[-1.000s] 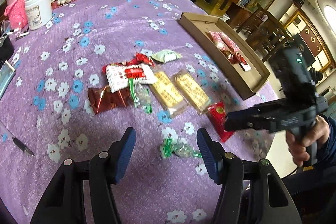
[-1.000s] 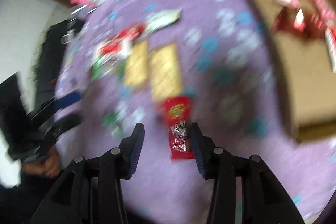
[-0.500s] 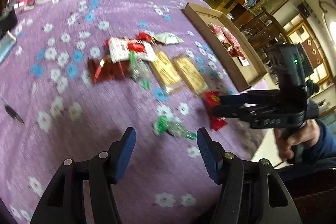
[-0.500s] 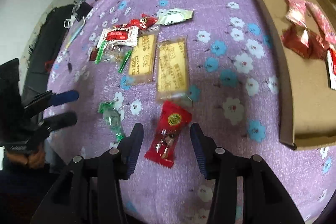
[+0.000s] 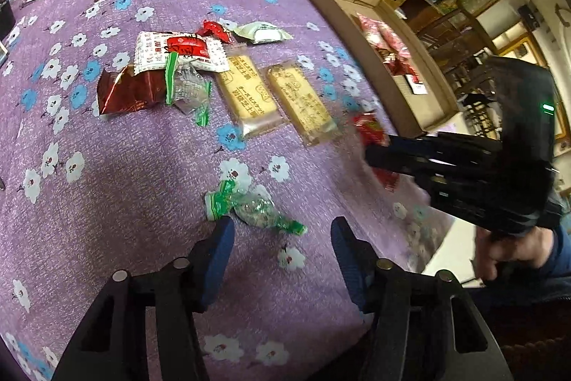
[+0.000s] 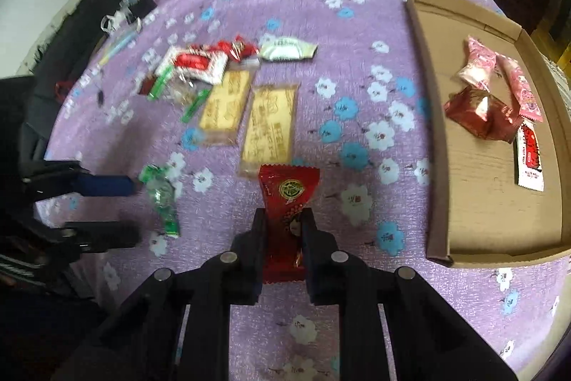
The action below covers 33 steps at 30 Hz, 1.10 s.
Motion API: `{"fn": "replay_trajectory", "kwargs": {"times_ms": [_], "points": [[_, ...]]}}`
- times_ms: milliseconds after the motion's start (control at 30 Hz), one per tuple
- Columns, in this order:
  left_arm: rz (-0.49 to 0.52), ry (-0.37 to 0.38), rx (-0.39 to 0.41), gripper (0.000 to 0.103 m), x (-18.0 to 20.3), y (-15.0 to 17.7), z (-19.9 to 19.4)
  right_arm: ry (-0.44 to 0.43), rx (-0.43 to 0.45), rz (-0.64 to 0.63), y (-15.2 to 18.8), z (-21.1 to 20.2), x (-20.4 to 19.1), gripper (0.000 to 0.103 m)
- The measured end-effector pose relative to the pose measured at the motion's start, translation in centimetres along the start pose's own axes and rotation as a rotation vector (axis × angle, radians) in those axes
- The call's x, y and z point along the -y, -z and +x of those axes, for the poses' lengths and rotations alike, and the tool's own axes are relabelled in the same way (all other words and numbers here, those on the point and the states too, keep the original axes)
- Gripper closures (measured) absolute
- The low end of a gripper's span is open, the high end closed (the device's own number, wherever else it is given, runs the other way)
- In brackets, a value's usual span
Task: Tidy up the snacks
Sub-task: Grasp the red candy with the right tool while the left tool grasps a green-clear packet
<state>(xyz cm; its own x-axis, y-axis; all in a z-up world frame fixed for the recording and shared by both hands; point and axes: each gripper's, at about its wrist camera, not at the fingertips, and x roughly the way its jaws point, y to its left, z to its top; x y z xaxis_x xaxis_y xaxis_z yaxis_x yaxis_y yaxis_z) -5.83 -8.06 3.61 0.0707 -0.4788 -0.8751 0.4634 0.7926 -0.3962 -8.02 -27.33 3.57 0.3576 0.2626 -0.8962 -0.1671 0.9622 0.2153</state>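
Right hand-held gripper (image 6: 282, 231) clamps red packet (image 6: 288, 191); cardboard tray (image 6: 437, 131) holds wrapped snacks (image 6: 492, 95).

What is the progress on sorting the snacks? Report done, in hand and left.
Done: a few pink and red packets lie in the shallow cardboard tray. In hand: the right tool is shut on a red foil snack packet; the left tool, jaws closing, frames a green-ended clear candy wrapper without touching it. Left: two flat yellow biscuit packs and the wrapper pile beyond them.

The tablecloth (image 5: 150, 166) was purple with white and blue flowers; the candy (image 5: 249, 207) green, the packet (image 6: 287, 199) red.
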Motion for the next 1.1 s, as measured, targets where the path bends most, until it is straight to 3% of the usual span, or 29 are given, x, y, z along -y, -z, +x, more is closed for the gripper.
{"fn": "replay_trajectory", "kwargs": {"times_ms": [67,167,467,600,767,1100], "points": [[0.004,-0.028,-0.005,0.063,0.2,-0.3,0.7,-0.014,0.027,-0.005,0.2,-0.8,0.3,0.086],[-0.005,-0.053,-0.020,0.081,0.2,-0.9,2.3,-0.035,0.054,0.000,0.3,-1.5,0.6,0.086],[0.118,-0.187,0.049,0.084,2.4,-0.6,3.0,-0.072,0.080,0.042,1.1,-2.2,1.9,0.086],[0.066,-0.102,0.098,0.084,2.3,-0.8,1.6,-0.091,0.103,0.049,1.0,-2.7,2.0,0.086],[0.057,-0.062,0.132,0.084,2.8,-1.8,-0.1,-0.116,0.137,0.075,0.8,-3.6,2.5,0.086],[0.184,-0.007,0.151,0.084,9.0,-5.7,0.2,-0.137,0.210,0.257,1.6,-6.3,7.7,0.086]]}}
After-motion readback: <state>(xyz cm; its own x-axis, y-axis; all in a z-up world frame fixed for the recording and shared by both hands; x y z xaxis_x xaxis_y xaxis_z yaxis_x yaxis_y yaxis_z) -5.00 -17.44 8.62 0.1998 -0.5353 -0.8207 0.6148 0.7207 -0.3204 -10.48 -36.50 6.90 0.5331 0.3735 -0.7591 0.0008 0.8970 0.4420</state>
